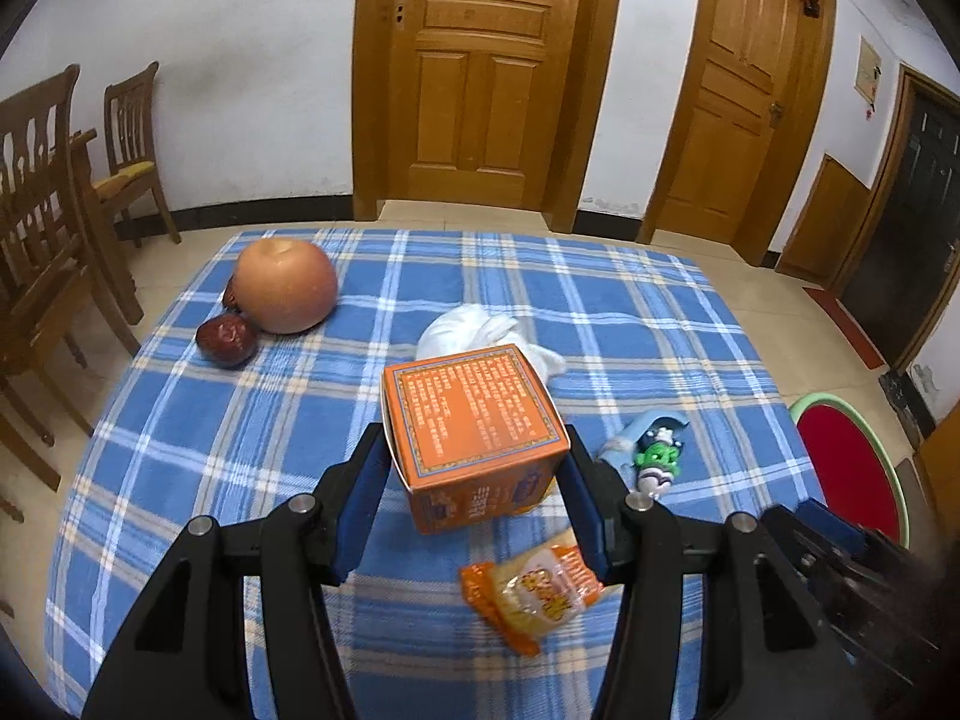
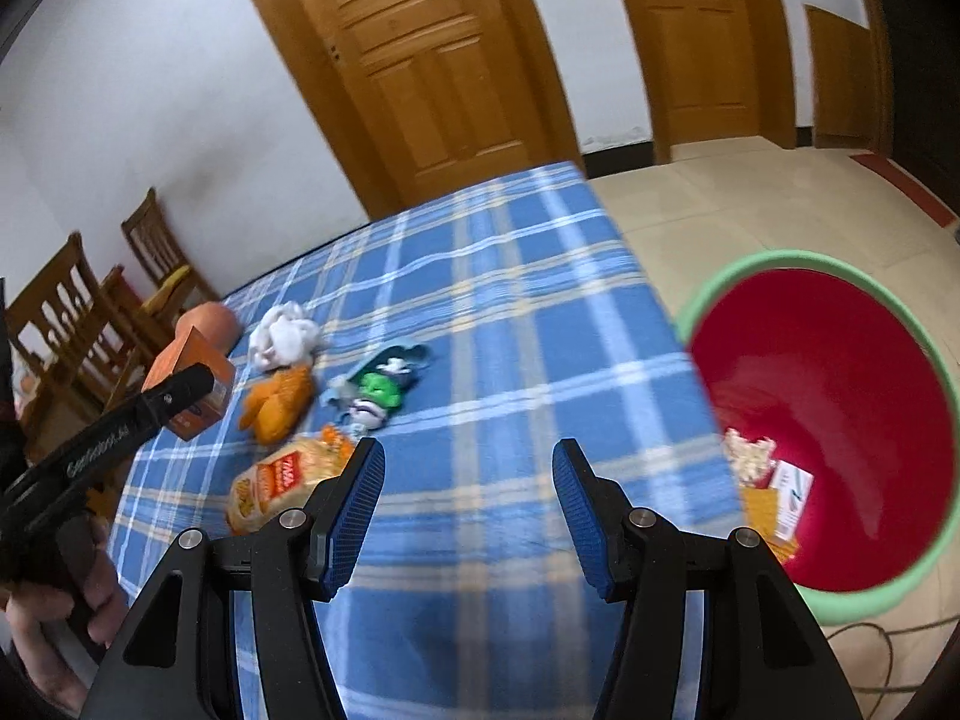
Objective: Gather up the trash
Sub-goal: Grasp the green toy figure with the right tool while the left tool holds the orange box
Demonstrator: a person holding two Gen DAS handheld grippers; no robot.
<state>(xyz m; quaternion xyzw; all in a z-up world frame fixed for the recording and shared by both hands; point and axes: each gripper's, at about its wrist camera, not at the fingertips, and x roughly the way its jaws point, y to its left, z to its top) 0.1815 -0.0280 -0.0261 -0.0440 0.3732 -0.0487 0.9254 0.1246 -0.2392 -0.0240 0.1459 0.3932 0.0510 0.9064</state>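
Note:
My left gripper [image 1: 474, 450] is shut on an orange carton box [image 1: 474, 420] and holds it just above the blue plaid tablecloth [image 1: 630, 312]; the box also shows in the right wrist view [image 2: 192, 372]. An orange snack wrapper [image 1: 531, 591] lies below it. A crumpled white tissue [image 1: 480, 330] lies behind the box, and a green-and-blue wrapper [image 1: 651, 450] lies to its right. My right gripper [image 2: 468, 480] is open and empty over the table's right side. Beside it stands a red bin with a green rim [image 2: 840, 420] holding some trash. A second orange packet [image 2: 282, 480] lies by my right gripper's left finger.
An apple [image 1: 285, 285] and two red dates [image 1: 227, 341] sit at the table's far left. Wooden chairs [image 1: 42, 228] stand left of the table. Wooden doors [image 1: 480, 72] line the far wall. The bin stands on the tiled floor off the table's right edge.

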